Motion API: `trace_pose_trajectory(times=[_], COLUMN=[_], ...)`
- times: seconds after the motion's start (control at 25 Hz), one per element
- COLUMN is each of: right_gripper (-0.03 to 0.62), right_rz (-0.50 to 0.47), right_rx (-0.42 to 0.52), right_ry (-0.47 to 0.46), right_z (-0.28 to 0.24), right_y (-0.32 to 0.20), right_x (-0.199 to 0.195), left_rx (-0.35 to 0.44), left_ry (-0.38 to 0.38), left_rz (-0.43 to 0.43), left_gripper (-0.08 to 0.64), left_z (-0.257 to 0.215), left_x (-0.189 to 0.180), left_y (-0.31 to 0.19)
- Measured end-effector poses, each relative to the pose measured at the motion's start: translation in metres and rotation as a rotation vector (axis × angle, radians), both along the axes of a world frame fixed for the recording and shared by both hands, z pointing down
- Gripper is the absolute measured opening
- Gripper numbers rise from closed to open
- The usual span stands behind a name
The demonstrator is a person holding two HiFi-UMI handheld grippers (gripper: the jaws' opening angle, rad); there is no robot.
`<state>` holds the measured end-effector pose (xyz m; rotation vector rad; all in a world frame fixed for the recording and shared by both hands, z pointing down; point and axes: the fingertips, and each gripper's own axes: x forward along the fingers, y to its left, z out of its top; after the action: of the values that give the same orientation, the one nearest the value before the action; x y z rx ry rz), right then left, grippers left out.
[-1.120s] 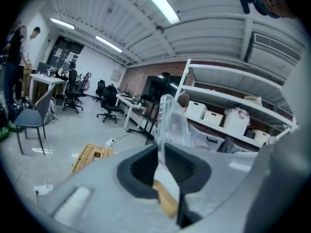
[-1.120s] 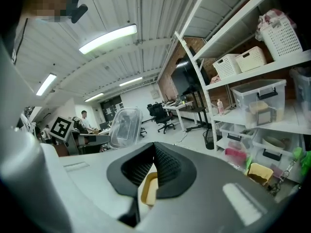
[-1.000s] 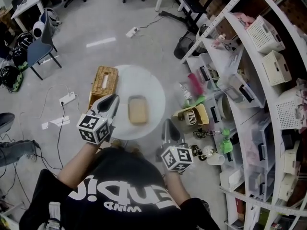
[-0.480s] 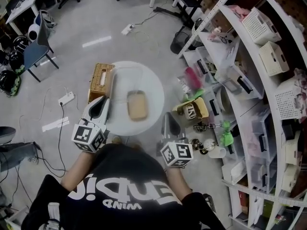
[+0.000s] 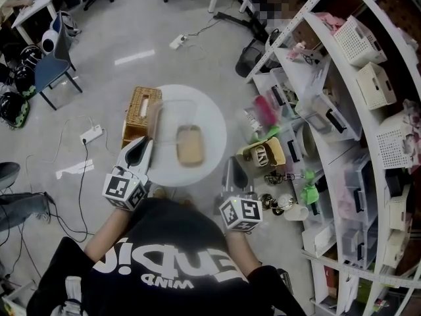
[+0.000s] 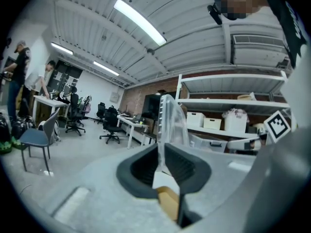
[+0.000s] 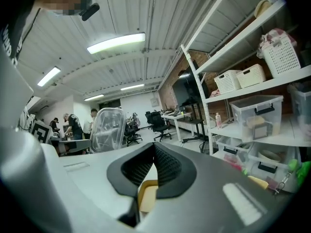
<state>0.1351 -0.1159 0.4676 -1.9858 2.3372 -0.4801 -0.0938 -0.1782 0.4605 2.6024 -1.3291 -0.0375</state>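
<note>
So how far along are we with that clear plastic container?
Done: the clear plastic container is lifted, its rim pinched in the left gripper. In hand: it is held upright above the round table; the right gripper is shut, empty. Left: setting it down; the tan block lies on the table.

Quick tally from my end. Two tongs in my hands: left gripper (image 5: 146,143) and right gripper (image 5: 230,165). Two marker cubes, the left cube (image 5: 123,188) and the right cube (image 5: 240,212). One clear plastic lid (image 6: 170,118). One round white table (image 5: 212,151), one tan block (image 5: 189,145), one wicker box (image 5: 139,110). Three white baskets (image 5: 358,38) on the shelving. Two people (image 6: 46,79) by the far desk.
</note>
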Motion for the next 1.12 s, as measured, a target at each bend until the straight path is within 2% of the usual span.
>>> trace_pose_trajectory(times=[1.12], right_gripper=[-0.002], right_rz=[-0.016], right_rx=[-0.043], right_ry=[0.0], right_z=[0.014], right_y=[0.004], right_x=[-0.005], left_rx=[-0.078], left_ry=[-0.011], left_rz=[-0.033], left_gripper=[0.043], left_z=[0.023], left_x=[-0.005], left_y=[0.003])
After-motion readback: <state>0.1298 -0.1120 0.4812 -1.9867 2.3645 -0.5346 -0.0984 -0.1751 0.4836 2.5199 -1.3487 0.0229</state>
